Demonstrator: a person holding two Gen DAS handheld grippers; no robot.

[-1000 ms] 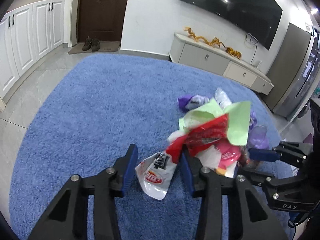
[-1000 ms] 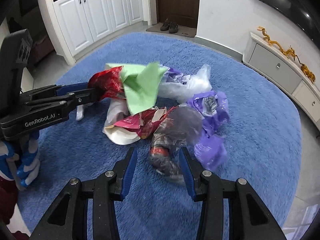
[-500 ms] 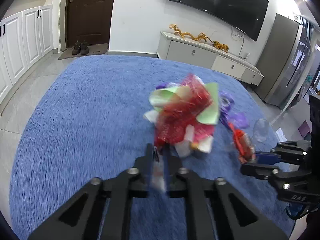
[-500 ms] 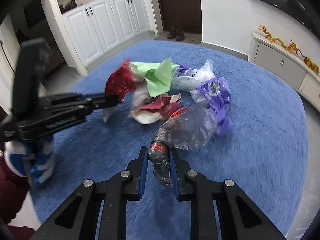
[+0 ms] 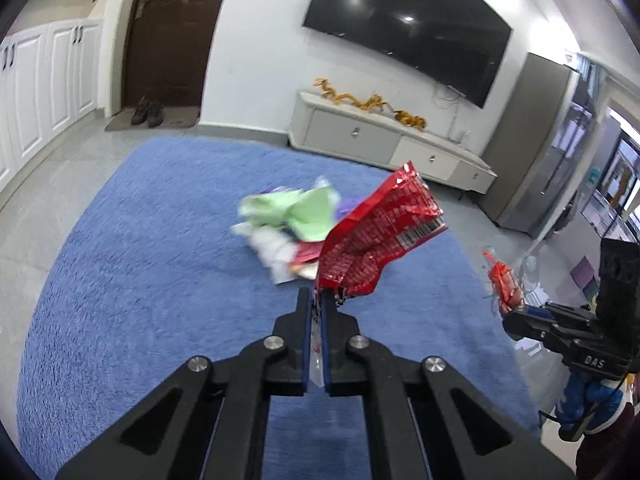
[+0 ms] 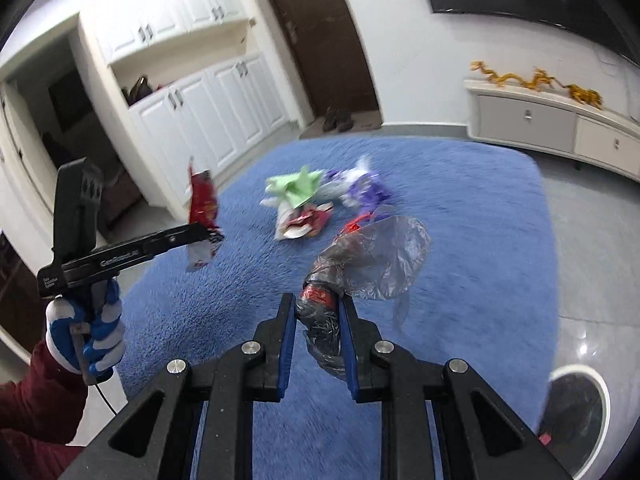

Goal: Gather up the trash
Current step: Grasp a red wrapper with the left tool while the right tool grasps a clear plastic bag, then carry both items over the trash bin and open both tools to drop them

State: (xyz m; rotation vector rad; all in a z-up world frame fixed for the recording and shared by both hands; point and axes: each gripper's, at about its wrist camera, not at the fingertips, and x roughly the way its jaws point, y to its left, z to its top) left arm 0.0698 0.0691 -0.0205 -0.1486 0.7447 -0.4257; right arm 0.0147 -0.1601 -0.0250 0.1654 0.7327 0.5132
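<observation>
On the blue rug (image 5: pixel 152 280) lies a trash pile of green paper (image 5: pixel 296 212), white scraps and a purple bag (image 6: pixel 368 190). My left gripper (image 5: pixel 316 294) is shut on a red snack wrapper (image 5: pixel 376 236), held up off the rug in front of the pile. The right wrist view shows the same gripper (image 6: pixel 212 234) and wrapper (image 6: pixel 204 200) at the left. My right gripper (image 6: pixel 317 300) is shut on a crumpled clear plastic bag (image 6: pixel 372 260) with a red label, lifted clear of the pile. From the left wrist view, that gripper (image 5: pixel 506 320) sits at the right edge.
A low white TV cabinet (image 5: pixel 384 148) and a wall TV stand behind the rug. White cupboards (image 6: pixel 208 112) and a dark door with shoes (image 5: pixel 148 112) are to the left. A round white bin (image 6: pixel 560 384) sits on the tile at lower right. A gloved hand (image 6: pixel 88 328) holds the left gripper.
Both grippers closed, the left on the red wrapper and the right on the clear bag. Both pulled back and up, lifting their pieces away from the pile.
</observation>
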